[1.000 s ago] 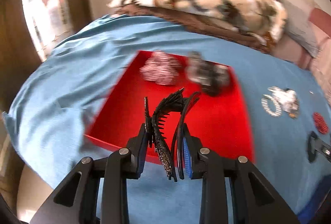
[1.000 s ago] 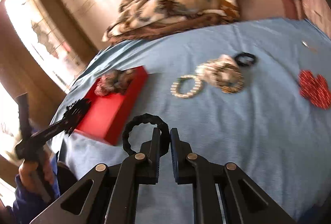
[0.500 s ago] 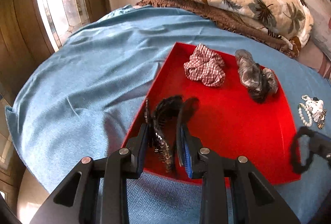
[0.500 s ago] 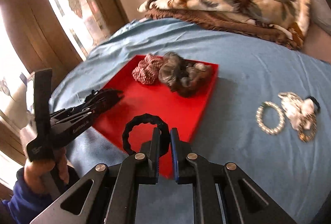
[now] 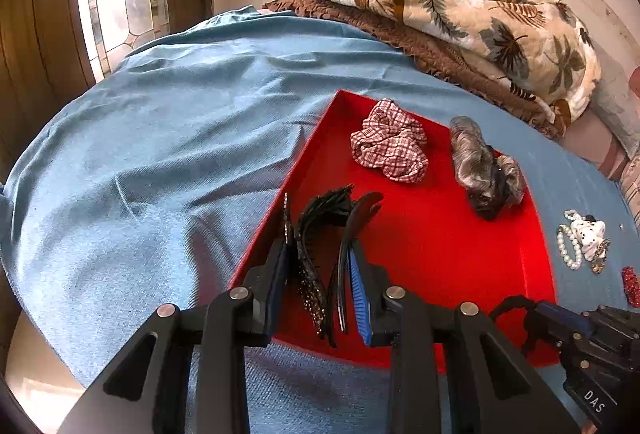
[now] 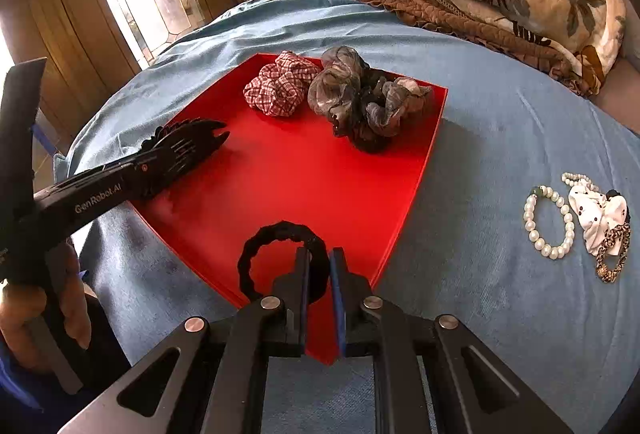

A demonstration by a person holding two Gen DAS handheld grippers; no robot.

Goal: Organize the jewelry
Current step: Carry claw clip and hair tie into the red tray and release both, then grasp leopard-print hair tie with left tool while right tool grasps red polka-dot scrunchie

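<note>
Clamping a black claw hair clip point(image 5: 320, 254) between its pads, our left gripper point(image 5: 320, 266) hangs over the near left corner of the red tray point(image 5: 440, 254). Our right gripper point(image 6: 319, 274) pinches a black hair tie point(image 6: 256, 254), its loop over the tray's near edge. Deeper in the tray lie a checked scrunchie point(image 6: 280, 85) and a grey scrunchie point(image 6: 360, 101). On the blue bedspread point(image 6: 500, 137) to the right we see a pearl bracelet point(image 6: 548, 226).

Both grippers point(image 5: 320, 274) point(image 6: 319, 290) are built of black arms with silver screws and blue pads point(image 5: 357, 298). "GenRobot.AI" is printed in white on one; a blue sleeve point(image 6: 16, 390) is worn
</note>
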